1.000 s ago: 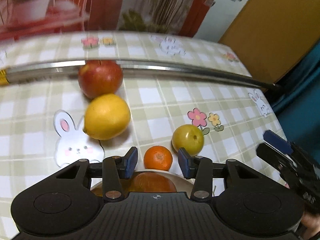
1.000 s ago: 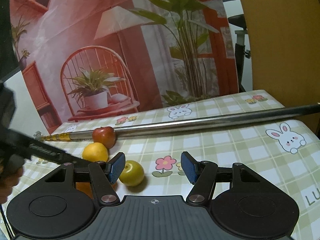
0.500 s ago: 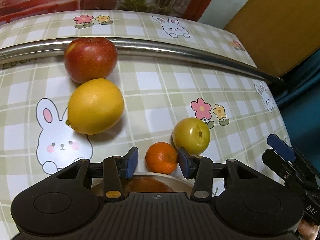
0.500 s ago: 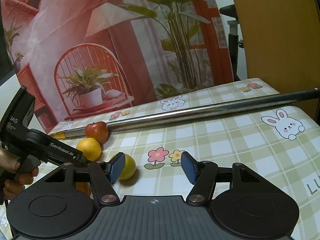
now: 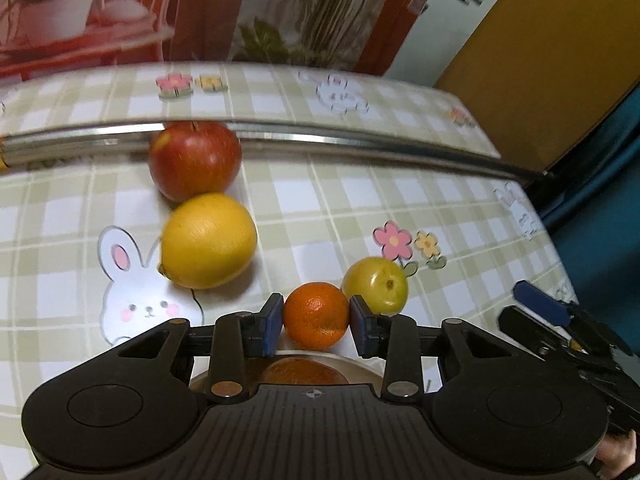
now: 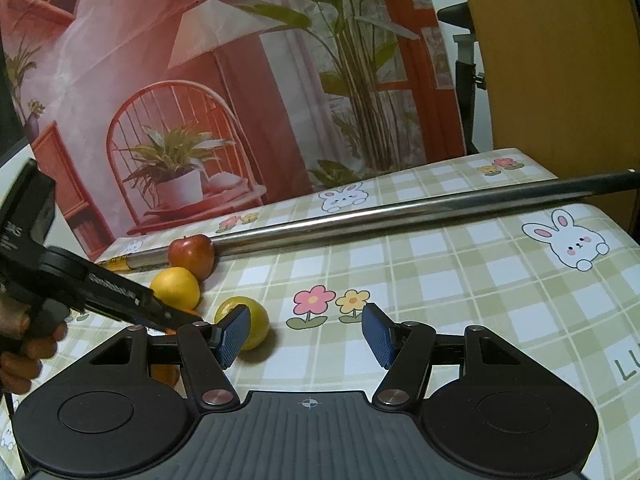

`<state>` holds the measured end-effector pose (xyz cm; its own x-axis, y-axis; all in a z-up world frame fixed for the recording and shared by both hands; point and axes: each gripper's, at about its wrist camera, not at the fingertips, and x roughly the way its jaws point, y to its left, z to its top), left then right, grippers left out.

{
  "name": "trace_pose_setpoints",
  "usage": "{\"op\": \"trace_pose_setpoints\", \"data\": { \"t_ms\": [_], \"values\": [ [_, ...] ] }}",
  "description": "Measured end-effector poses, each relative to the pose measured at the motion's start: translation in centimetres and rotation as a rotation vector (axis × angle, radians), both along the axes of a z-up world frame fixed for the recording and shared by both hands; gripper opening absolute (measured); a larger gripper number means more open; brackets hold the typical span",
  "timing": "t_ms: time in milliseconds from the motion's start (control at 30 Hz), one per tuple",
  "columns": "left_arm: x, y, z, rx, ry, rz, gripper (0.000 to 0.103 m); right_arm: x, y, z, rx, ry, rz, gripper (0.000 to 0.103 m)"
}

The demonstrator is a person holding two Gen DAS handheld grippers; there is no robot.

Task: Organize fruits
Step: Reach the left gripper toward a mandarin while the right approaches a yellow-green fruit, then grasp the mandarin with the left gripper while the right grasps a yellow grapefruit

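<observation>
- The left gripper [image 5: 316, 318] has just been closing; its pads now clamp the small orange [image 5: 316, 316].
- A bowl [image 5: 360, 364], already holding an orange fruit, sits just below the small orange.
- The green-yellow fruit [image 5: 376, 282] touches the small orange, beside the gripper's right pad.
- The right gripper [image 6: 306, 332] stands apart, empty.

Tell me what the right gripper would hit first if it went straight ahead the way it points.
Probably the bare tablecloth by the printed flowers: the right gripper is open, the yellow-green fruit left of its line. Depth is unclear.
</observation>
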<state>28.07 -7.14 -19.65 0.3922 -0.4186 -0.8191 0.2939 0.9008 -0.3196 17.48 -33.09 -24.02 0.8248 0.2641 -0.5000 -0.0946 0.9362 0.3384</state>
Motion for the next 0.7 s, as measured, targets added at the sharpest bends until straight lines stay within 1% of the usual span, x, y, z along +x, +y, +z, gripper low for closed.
{"op": "trace_pose_setpoints", "data": {
  "t_ms": [167,267,533,700],
  "values": [
    [-2.8,2.3,2.3,-0.011,-0.082,0.021,0.038,0.0,0.3,0.4,-0.009,-0.004,0.009,0.058],
    [-4.6,3.8,3.0,-0.01,-0.108,0.046,0.038,0.1,0.6,0.8,-0.017,-0.006,0.016,0.058],
    [-8.5,7.4,3.5,-0.026,-0.146,0.115,0.038,0.6,2.7,1.9,-0.046,-0.01,0.068,0.058],
    [-10.2,8.7,3.4,-0.043,-0.166,0.14,0.038,1.0,4.7,2.9,-0.1,-0.016,0.124,0.058]
  ]
}}
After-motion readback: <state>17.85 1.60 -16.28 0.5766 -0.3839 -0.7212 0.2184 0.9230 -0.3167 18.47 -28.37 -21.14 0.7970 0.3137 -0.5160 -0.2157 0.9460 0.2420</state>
